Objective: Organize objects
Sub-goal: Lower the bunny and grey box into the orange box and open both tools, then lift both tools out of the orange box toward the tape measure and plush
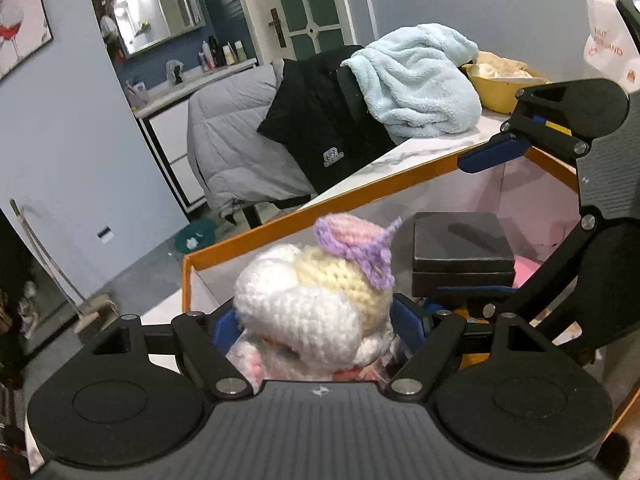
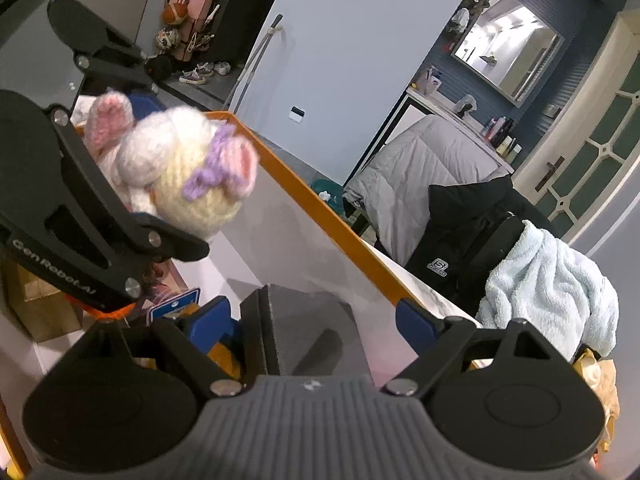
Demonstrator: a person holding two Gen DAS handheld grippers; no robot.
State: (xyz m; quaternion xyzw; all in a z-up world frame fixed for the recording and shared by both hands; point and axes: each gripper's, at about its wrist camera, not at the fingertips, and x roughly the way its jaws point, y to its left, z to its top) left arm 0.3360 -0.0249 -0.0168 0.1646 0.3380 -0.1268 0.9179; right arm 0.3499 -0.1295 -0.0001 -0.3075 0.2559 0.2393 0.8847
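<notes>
The left gripper has its jaws apart with the knitted doll between them, seemingly loose, above the orange-rimmed box; it may tumble askew; the right gripper, jaws apart around the black case, could knock it.

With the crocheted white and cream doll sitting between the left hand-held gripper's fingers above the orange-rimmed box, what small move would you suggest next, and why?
Probably lower the left hand-held gripper a little into the orange-rimmed box and draw back. The crocheted white and cream doll fills the gap between its blue pads, whose grip I cannot confirm, and the black rectangular case lies inside beside it.
</notes>
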